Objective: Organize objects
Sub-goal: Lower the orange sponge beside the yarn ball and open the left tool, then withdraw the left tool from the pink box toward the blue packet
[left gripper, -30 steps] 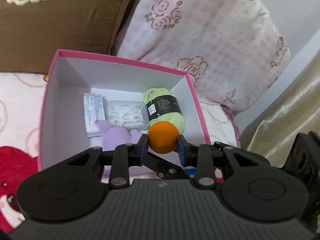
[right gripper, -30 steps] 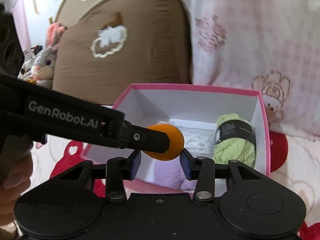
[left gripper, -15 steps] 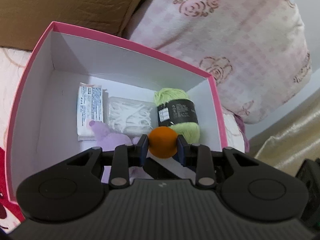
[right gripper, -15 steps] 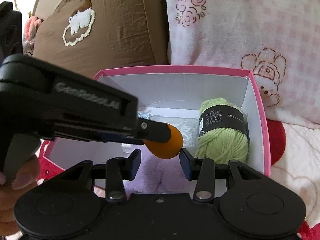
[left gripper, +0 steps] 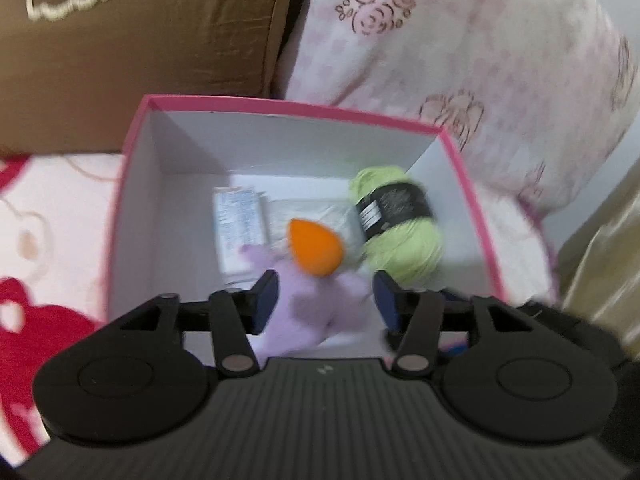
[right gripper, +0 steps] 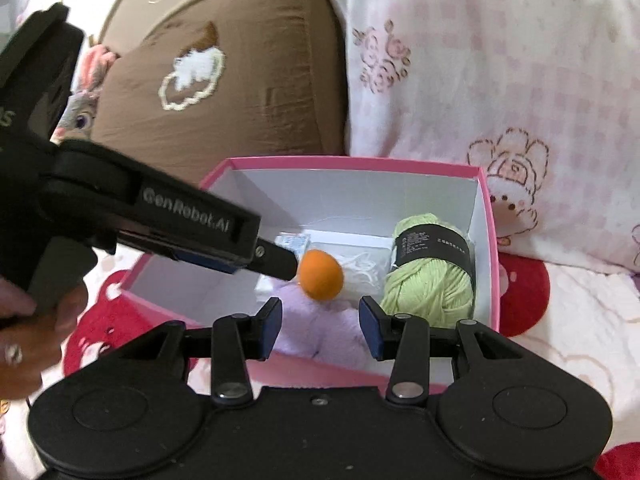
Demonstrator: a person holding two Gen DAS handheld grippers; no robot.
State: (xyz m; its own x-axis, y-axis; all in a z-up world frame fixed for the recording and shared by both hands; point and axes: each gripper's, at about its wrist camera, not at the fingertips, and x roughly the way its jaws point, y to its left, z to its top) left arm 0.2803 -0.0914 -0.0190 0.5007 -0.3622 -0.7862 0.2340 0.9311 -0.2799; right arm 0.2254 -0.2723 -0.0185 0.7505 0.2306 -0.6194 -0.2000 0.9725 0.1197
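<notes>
A pink box (left gripper: pixel 280 104) (right gripper: pixel 352 161) with white walls lies open on the bed. It holds a green yarn ball (left gripper: pixel 400 224) (right gripper: pixel 432 276), a purple plush (left gripper: pixel 308 312) (right gripper: pixel 320 332), a printed packet (left gripper: pixel 240 220) and a clear bag of white items (right gripper: pixel 360 264). My left gripper (left gripper: pixel 325 300) is above the box with its jaws opening. The orange egg-shaped sponge (left gripper: pixel 316 250) (right gripper: pixel 321 275) is free just beyond its pads, over the plush. My right gripper (right gripper: pixel 320 326) stands open at the box's near rim with nothing between its pads.
A brown pillow (left gripper: pixel 140 40) and a pink flowered pillow (left gripper: pixel 460 60) lean behind the box. A bunny toy (right gripper: pixel 80 108) sits at the far left. A hand (right gripper: pixel 32 320) holds the left gripper. Golden cloth (left gripper: pixel 600 260) hangs on the right.
The left gripper's jaws have parted and let go of the orange sponge, which now sits free over the box's contents. The left gripper has drawn back a little.
</notes>
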